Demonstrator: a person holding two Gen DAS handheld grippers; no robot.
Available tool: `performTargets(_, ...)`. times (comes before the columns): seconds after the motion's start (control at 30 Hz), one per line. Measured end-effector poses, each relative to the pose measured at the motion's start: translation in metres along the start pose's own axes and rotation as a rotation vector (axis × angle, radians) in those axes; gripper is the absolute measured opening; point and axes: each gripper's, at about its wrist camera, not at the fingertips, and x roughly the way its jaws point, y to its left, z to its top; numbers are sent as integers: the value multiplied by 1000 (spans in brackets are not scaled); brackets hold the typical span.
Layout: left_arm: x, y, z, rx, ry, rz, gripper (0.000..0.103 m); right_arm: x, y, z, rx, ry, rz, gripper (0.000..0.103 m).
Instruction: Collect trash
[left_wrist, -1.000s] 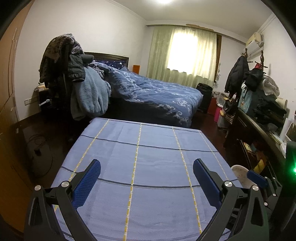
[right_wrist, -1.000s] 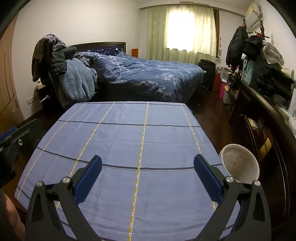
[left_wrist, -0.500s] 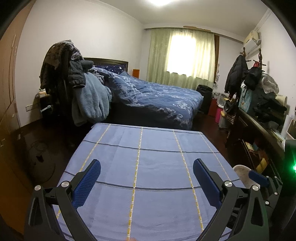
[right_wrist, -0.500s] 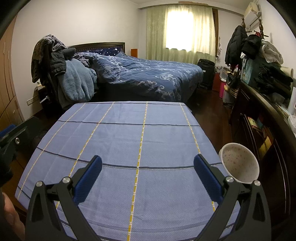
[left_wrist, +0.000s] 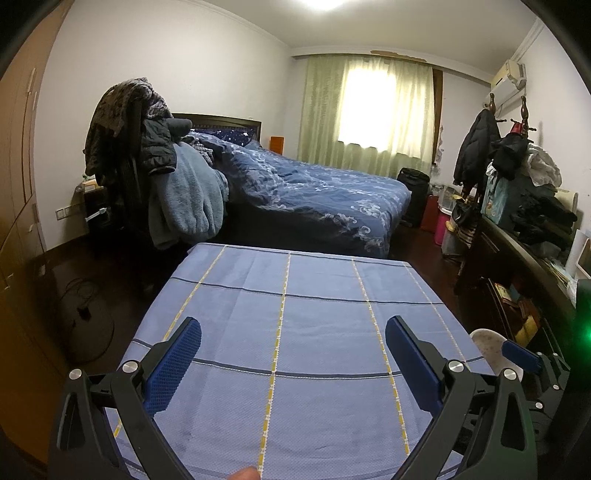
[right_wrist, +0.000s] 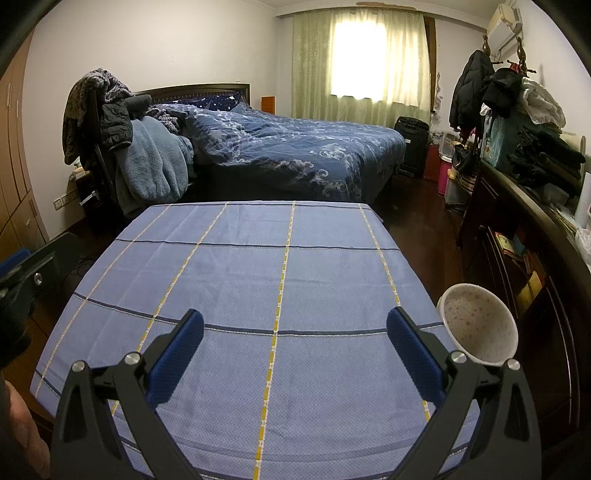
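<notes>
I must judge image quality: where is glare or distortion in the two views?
Left wrist view: the curtained window is blown out, a ceiling light glares at top, the blue checked tablecloth bows. Right wrist view: same window glare, dark corners.

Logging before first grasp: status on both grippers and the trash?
Left gripper open, holding nothing. Right gripper open, holding nothing. No trash visible on the blue tablecloth; white bin off its right edge. Nothing between fingers.

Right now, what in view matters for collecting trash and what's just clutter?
Job:
bin, beside the table's right edge
left gripper, open, holding nothing
right gripper, open, holding nothing
No trash visible on the tablecloth

Lying about:
bed
clothes on chair
coats on rack
</notes>
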Motion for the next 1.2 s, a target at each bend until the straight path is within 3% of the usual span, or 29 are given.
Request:
performTargets(0.6,2,-1,-4,-6,9,-37,99,0,0,-1,-2,5,2,100)
performTargets(1.2,-7,0,-2,0,-43,-7,99,-1,0,-1,-3,7,1,100)
